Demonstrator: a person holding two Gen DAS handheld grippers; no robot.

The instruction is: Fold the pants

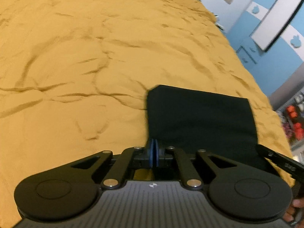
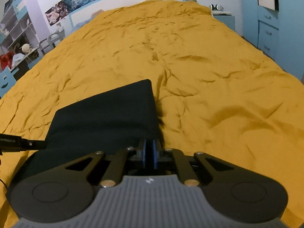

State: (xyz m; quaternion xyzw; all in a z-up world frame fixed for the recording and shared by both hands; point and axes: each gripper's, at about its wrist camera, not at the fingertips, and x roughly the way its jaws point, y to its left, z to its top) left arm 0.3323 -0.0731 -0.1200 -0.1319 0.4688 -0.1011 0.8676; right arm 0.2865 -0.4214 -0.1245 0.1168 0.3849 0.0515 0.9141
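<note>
Dark pants [image 1: 201,117] lie folded on the bed's yellow cover [image 1: 76,57]. Left hand-held gripper [image 1: 154,154] and right hand-held gripper [image 2: 149,154] pinch their near corners. Soft, light cloth; best held at corners.

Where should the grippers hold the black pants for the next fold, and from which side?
At the two near corners, approached from the near edge. The pants lie as a flat dark rectangle on the yellow bedspread, near edge facing the grippers. The left gripper and right gripper already look shut on that edge, one per corner, which probably suits lifting it toward the far edge.
</note>
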